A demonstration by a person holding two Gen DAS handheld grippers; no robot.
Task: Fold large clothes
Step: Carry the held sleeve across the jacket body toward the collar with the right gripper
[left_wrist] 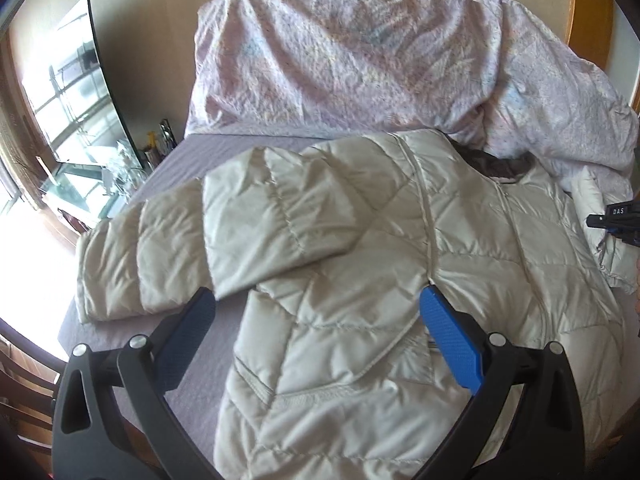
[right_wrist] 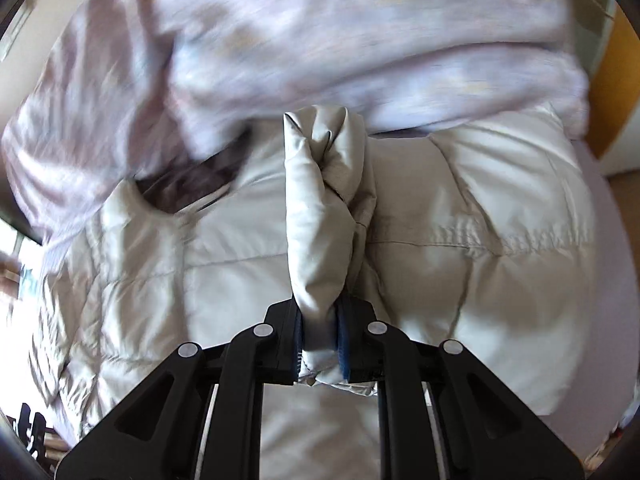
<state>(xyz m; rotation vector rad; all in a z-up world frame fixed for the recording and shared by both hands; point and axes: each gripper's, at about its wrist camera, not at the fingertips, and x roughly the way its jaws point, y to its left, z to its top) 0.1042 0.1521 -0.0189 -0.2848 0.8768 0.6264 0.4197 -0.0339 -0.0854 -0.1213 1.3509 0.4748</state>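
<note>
A pale quilted jacket (left_wrist: 360,240) lies spread on a lilac bed sheet (left_wrist: 188,156), its front up and its dark-lined collar (left_wrist: 500,164) at the far end, tucked against a crumpled floral duvet (left_wrist: 340,60) heaped beyond it. The left gripper (left_wrist: 320,320) hangs above the jacket's lower body with its jaws wide apart and nothing between them; the blue pad (left_wrist: 452,340) of one finger faces the other across bare fabric. Just ahead of this claw and to its left, one sleeve (left_wrist: 180,248) lies folded across the chest, its cuff end reaching out over the sheet. The right gripper (right_wrist: 320,344) is clamped on a bunched fold of the jacket, probably the other sleeve (right_wrist: 324,208), though blur in that view makes this hard to confirm; the gathered fabric rises straight ahead of its closed jaws, with the jacket's body spread below and to either side. In the left wrist view a small part of that right gripper shows at the far right edge, beside the jacket's shoulder. A glass tabletop (left_wrist: 92,184) stands well off to the left claw's left, past the bed edge.
</note>
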